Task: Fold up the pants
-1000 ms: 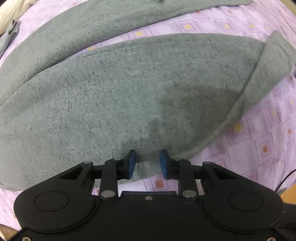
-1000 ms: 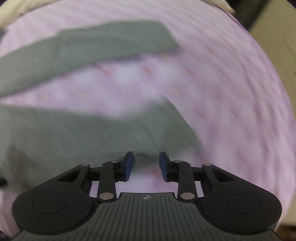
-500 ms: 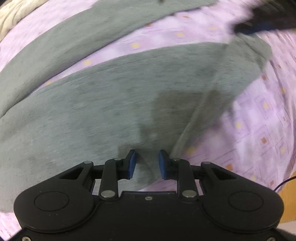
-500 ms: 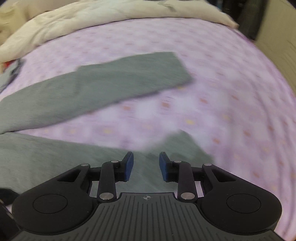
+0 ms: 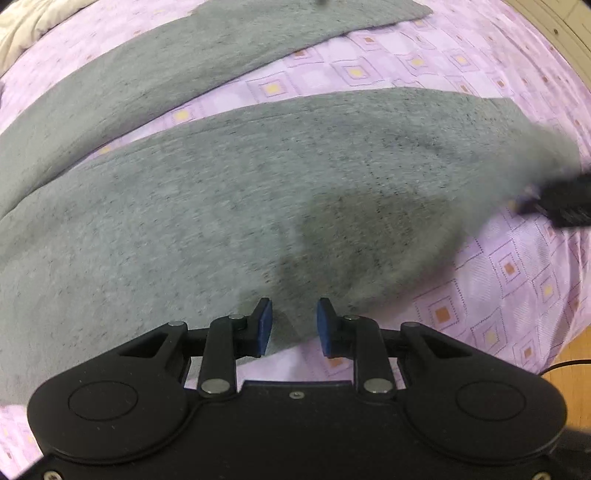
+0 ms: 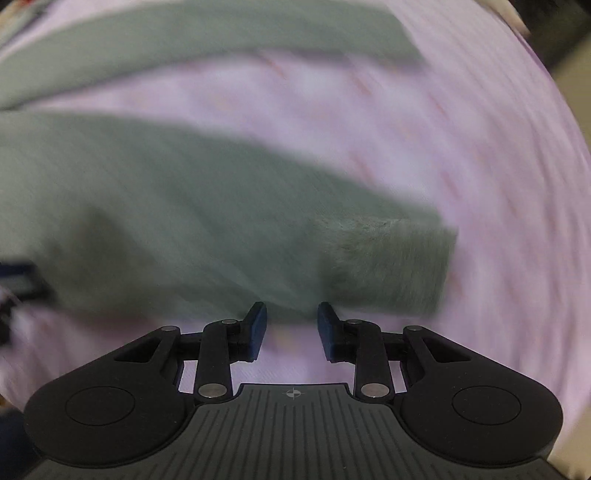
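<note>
Below both cameras, grey pants (image 5: 229,206) lie spread on a bed covered by a purple patterned sheet (image 5: 509,273). Both legs stretch across the bed with a strip of sheet between them; the farther leg (image 5: 184,70) runs toward the far edge and the nearer leg (image 5: 258,192) lies by the near edge.

The left tool (image 5: 291,325) points steeply down at the near border of the nearer leg. Its blue pads (image 5: 264,325) stand a moderate way apart, and the gap between them is open. The cloth's edge and a bit of sheet show through that gap, behind the tips; the pads do not press on the fabric, so this tool holds nothing.

The right tool (image 6: 290,326) points straight down over the end of the same leg. This view is heavily blurred. Its pads (image 6: 256,328) are also set a moderate way apart, with only pale sheet visible between them. The leg's end (image 6: 391,266) lies just ahead of the tips, its hem corner turned up or doubled over in a rough block; whether it is folded or only lifted I cannot tell. No cloth sits between the pads.

From the left camera, the right tool (image 5: 554,203) appears as a dark blurred shape at the right side, beside the hem of the nearer leg. A cream blanket (image 5: 26,26) bunches at the far left corner of the bed.
</note>
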{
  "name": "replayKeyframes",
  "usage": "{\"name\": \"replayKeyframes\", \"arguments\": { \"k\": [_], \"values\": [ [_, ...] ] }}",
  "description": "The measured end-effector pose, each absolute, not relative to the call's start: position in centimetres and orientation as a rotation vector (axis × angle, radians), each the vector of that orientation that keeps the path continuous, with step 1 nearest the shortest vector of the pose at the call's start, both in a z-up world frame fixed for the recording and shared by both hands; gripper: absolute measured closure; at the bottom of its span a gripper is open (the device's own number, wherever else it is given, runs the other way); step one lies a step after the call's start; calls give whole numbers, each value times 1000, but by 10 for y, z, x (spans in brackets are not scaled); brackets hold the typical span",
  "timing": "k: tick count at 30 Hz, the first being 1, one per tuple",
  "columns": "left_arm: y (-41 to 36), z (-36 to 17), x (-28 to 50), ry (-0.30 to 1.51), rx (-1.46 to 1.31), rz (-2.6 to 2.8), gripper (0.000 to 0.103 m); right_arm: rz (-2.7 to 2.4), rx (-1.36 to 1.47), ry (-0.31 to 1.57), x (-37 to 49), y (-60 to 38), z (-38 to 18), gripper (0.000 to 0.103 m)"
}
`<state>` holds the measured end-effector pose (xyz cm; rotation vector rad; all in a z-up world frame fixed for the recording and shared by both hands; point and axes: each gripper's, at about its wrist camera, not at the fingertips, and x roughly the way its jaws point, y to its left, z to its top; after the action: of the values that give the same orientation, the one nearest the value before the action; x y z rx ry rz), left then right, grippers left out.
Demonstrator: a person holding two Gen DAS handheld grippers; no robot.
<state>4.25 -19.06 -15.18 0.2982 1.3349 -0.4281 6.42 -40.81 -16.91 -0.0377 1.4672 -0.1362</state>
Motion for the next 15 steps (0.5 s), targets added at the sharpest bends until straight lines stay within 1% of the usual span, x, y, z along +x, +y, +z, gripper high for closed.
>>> {"name": "replayKeyframes", "arguments": {
  "k": [3,5,7,12,15],
  "values": [
    [-182,-143,40,1325,272,-398,71,-216,116,1364,39,-438,-148,74],
    [-178,-138,37,1316,235,-367,71,-217,152,1242,33,-441,-127,73],
    [-174,-136,39,1305,206,-328,71,-188,158,1189,39,-437,-120,73],
    [-171,-148,52,1302,209,-230,71,-134,170,1229,70,-425,-156,73],
    [-167,-170,57,1381,196,-161,70,-151,101,1294,65,-417,-173,73]
  ]
}}
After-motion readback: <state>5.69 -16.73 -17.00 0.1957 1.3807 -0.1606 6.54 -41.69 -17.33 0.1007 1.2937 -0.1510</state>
